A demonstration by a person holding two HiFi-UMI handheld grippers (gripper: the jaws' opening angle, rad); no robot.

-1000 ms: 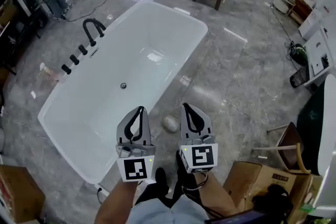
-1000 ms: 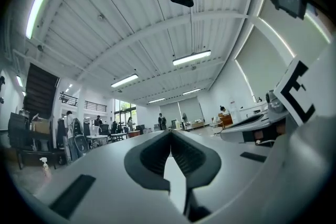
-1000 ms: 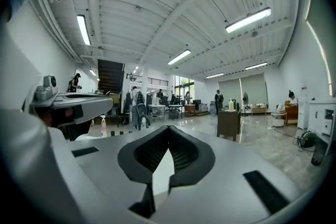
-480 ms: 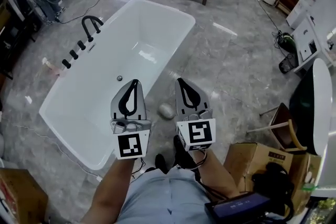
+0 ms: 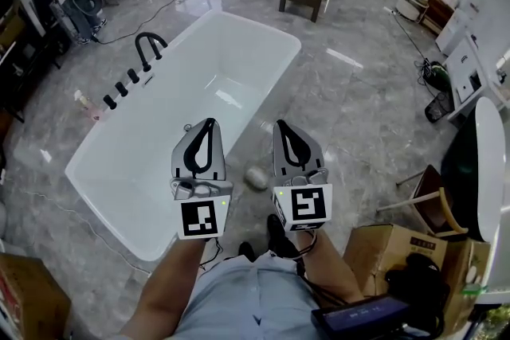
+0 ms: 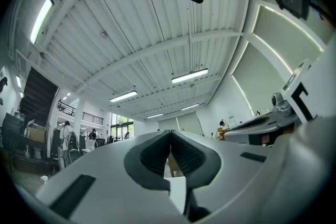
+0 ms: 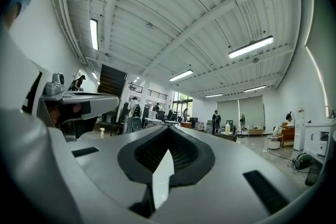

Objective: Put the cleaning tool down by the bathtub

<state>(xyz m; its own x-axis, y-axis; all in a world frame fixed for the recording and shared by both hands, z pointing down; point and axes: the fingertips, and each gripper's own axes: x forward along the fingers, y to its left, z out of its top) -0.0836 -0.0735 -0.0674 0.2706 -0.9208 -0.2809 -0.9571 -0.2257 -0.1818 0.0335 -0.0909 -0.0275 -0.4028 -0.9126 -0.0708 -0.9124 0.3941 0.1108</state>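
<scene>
Lying by the tub: the cleaning tool (image 5: pixel 256 177), a pale rounded lump, sits on the grey floor (image 5: pixel 351 115) just beside the outer wall of the bathtub (image 5: pixel 159 147); I can't tell if it touches the wall.
Left gripper (image 5: pixel 205 131): jaws pressed together with nothing between them, and its own view (image 6: pixel 169 136) shows only ceiling and a far room beyond the tips.
Right gripper (image 7: pixel 167 131): same story, jaws closed and empty, held level next to its partner in the head view (image 5: pixel 285 133).
Task status: by my reading the set-down looks done, as the tool is out of both claws and on the floor next to the tub.
Risk one: the person's shoe (image 5: pixel 277 233) stands near the tool, so a careless step forward could kick it away from the tub or squash it.
Risk two: the tool looks round and the floor looks glossy, so a nudge might send it rolling off its spot.
Risk three: if it needs moving, both claws would first have to open; pushing down with closed tips would only shove it along.
Risk four: a cardboard box (image 5: pixel 382 251) sits close on the right, so a turn that way is tight.
</scene>
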